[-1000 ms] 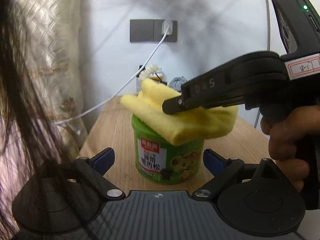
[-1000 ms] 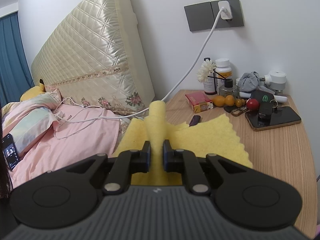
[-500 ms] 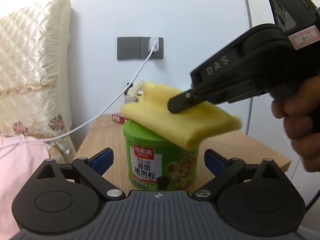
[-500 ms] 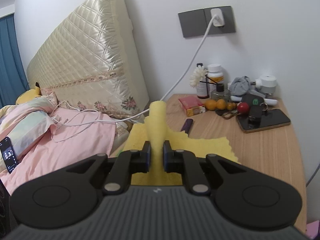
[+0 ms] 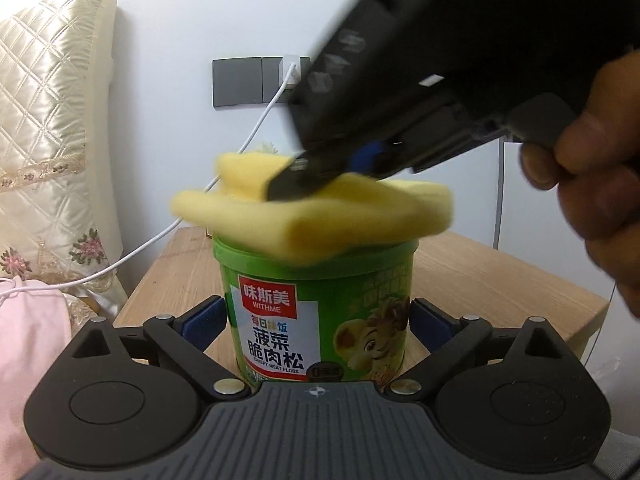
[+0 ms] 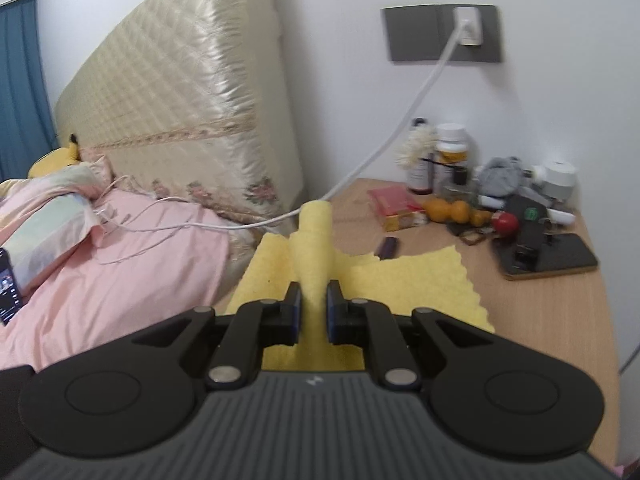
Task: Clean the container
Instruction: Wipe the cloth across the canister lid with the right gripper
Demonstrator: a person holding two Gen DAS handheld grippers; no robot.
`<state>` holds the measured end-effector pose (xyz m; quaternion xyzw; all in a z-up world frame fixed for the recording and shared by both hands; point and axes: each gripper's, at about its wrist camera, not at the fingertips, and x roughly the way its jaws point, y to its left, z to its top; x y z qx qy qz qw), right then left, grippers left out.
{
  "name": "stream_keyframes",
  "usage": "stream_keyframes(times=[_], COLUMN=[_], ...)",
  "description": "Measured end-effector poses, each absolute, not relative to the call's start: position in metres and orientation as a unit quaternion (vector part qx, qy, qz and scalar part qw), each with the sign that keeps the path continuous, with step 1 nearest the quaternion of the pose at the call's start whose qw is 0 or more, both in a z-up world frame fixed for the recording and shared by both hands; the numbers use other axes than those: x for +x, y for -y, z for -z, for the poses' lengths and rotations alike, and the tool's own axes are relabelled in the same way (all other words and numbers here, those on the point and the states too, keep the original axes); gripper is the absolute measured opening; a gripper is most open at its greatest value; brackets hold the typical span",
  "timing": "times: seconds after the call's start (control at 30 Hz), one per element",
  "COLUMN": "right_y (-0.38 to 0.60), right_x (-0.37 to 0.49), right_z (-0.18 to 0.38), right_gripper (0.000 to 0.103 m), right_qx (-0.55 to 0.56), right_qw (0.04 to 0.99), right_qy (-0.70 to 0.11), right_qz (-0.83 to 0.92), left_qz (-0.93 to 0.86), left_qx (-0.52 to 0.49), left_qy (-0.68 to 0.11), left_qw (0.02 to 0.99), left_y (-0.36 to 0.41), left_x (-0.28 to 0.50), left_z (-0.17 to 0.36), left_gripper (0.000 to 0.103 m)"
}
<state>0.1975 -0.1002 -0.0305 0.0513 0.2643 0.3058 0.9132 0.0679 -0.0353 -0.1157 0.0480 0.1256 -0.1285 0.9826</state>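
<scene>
A green lidded container point(image 5: 320, 300) with a red and white label stands at the near edge of a wooden bedside table point(image 5: 480, 272). My left gripper point(image 5: 318, 316) is open, its blue pads close beside the tub's two sides. A folded yellow cloth point(image 5: 312, 216) lies flat on the lid. My right gripper point(image 5: 280, 188), held by a hand point(image 5: 592, 184), comes down from the upper right and is shut on that cloth. In the right wrist view the right gripper point(image 6: 314, 308) pinches an upright fold of the cloth point(image 6: 312, 240); the tub below is hidden.
The back of the table point(image 6: 540, 320) holds a phone point(image 6: 548, 258), bottles point(image 6: 452, 148), a red box point(image 6: 396, 204) and small clutter. A white cable point(image 6: 400, 136) runs from the wall socket to the bed. Pink bedding point(image 6: 120, 260) and a quilted headboard point(image 6: 180, 100) lie left.
The container now sits closer, right between my left pads. The right gripper and cloth have slid across the lid, and the cloth lies flatter on it.
</scene>
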Motion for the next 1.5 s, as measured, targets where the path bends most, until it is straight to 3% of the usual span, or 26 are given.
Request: stream_keyframes(times=[1.5], right_y=[0.113], right_x=[0.176], right_z=[0.028], right_gripper=[0.013], right_qx=[0.042], right_qw=[0.904], right_qy=[-0.272], right_qz=[-0.328], left_qz=[0.111], left_qx=[0.039], left_qy=[-0.118], left_qw=[0.986], left_y=[0.042], left_x=[0.079], left_z=[0.114], left_gripper=[0.098])
